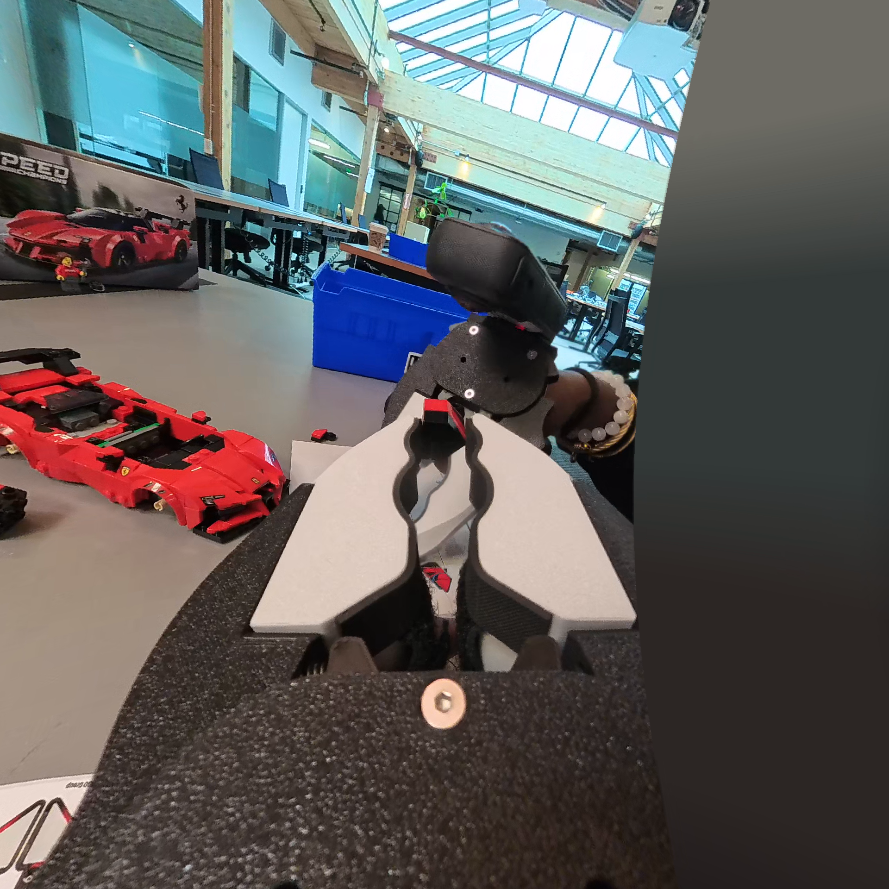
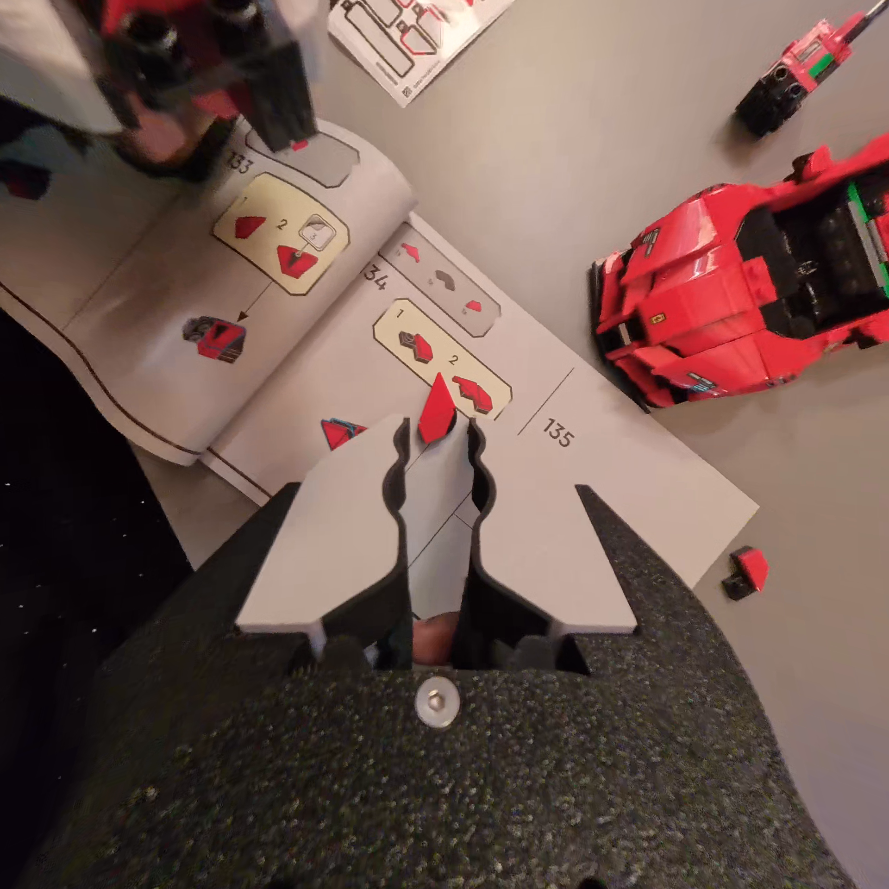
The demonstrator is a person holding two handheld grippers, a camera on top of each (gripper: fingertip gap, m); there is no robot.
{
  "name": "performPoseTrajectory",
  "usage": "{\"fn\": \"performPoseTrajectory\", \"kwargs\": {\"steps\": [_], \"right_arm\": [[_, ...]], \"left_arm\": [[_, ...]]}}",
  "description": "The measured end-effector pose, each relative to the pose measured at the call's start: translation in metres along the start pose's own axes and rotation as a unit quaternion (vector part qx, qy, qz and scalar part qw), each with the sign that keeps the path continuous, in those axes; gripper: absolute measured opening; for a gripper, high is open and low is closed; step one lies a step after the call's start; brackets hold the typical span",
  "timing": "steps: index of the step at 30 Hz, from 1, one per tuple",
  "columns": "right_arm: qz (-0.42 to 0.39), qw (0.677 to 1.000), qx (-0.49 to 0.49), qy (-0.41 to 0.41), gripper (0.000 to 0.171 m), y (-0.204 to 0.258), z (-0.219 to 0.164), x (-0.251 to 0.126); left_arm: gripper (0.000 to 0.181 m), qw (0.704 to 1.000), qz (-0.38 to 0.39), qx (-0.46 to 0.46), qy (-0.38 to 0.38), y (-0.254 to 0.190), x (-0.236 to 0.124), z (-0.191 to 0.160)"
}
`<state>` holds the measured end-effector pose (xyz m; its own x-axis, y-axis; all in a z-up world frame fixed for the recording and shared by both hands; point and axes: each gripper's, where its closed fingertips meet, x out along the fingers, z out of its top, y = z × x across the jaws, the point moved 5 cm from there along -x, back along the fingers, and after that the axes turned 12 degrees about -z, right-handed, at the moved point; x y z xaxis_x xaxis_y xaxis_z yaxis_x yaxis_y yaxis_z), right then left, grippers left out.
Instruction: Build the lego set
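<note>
I am holding a small red and black piece in my left gripper, up in the air, and its jaws are squeezing that piece at their tips. My right gripper is just behind it in the left wrist view, with a hand wearing bead bracelets on its handle. The jaws of my right gripper are pinching a thin red pointed piece at their tips, and I am holding it over the open instruction booklet. The booklet is lying flat on the grey worktop. The red car, partly built with its black inside showing, is sitting on the worktop just to the side of the booklet. A small red and black part is lying on the worktop by the booklet's corner. Another chunk, red with black and green, is resting farther off, past the car. A sticker sheet is lying near the top of the booklet. In the left wrist view, the set's box is standing behind the car, and a blue bin is sitting on the worktop beyond my grippers.
</note>
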<state>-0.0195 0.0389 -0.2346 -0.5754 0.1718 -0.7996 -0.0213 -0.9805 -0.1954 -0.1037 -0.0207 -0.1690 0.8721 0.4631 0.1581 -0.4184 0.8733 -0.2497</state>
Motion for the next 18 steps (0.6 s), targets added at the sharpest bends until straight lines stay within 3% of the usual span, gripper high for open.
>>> {"fn": "performPoseTrajectory", "kwargs": {"steps": [1, 5, 8, 13, 18], "right_arm": [[0.001, 1.000, 0.000, -0.006, 0.015, 0.001, 0.001, 0.000], [0.024, 0.998, -0.042, -0.033, 0.015, -0.001, 0.000, 0.002], [0.089, 0.985, -0.121, -0.086, 0.015, -0.004, 0.002, -0.011], [0.164, 0.912, -0.302, -0.222, 0.015, -0.008, 0.037, -0.091], [0.258, 0.855, -0.398, -0.210, 0.015, 0.013, 0.079, -0.134]], "left_arm": [[0.017, 1.000, 0.000, 0.001, 0.001, 0.000, 0.000, 0.000], [0.017, 1.000, -0.007, -0.002, -0.001, 0.000, 0.000, 0.000], [0.016, 0.998, -0.052, -0.019, -0.020, -0.005, 0.000, 0.002], [0.017, 0.966, -0.231, -0.106, -0.053, -0.028, 0.007, 0.005], [0.017, 0.957, -0.264, -0.100, -0.060, -0.037, 0.014, 0.005]]}}
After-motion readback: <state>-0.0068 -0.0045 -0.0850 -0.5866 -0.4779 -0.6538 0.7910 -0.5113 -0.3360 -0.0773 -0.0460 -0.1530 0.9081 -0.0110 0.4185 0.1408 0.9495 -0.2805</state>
